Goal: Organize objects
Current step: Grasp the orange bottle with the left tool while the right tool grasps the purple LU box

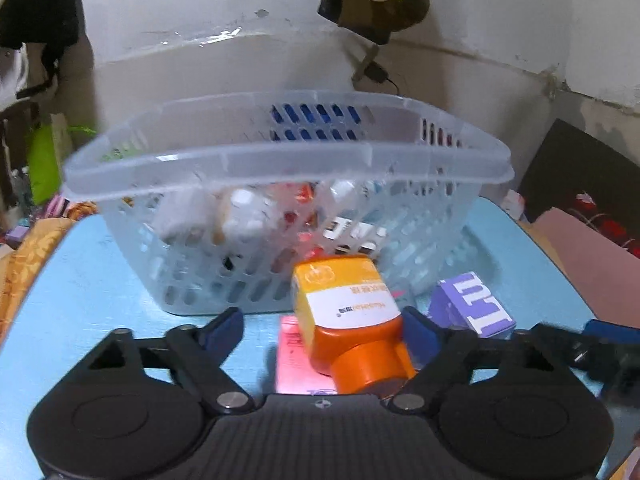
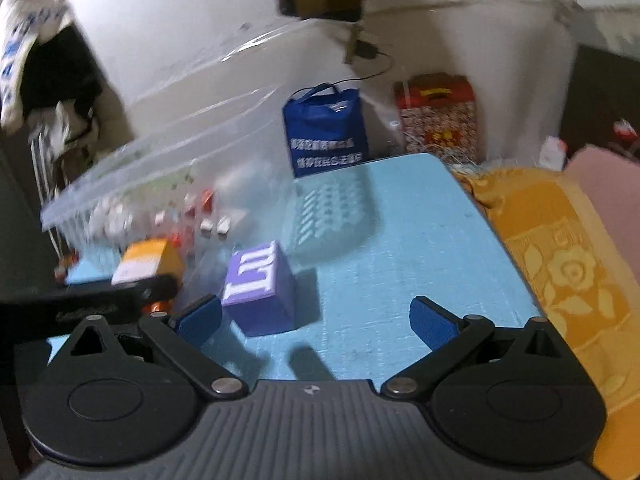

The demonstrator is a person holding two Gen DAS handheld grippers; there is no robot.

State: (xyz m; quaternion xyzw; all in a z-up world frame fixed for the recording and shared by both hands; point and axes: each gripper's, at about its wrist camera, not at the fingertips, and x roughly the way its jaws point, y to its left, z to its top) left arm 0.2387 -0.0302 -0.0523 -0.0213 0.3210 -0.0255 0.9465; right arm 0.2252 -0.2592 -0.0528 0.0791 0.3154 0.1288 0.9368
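A clear plastic basket (image 1: pixel 280 160) with several small bottles and packets inside stands on the blue table (image 1: pixel 100 280). An orange bottle (image 1: pixel 348 316) with a white label lies cap-first between the open fingers of my left gripper (image 1: pixel 324 328), close to its right finger; the left finger is clear of it. A pink packet (image 1: pixel 292 356) lies under the bottle. A purple box (image 2: pixel 260 288) sits on the table just inside the left finger of my open right gripper (image 2: pixel 316 316). The basket (image 2: pixel 168 168) and orange bottle (image 2: pixel 148 264) show blurred at the left of the right wrist view.
A blue bag (image 2: pixel 324 132) and a red patterned box (image 2: pixel 440 120) stand beyond the table's far edge by the white wall. A yellow floral cloth (image 2: pixel 560 272) lies along the table's right side. Dark clothes (image 1: pixel 36 20) hang at the left.
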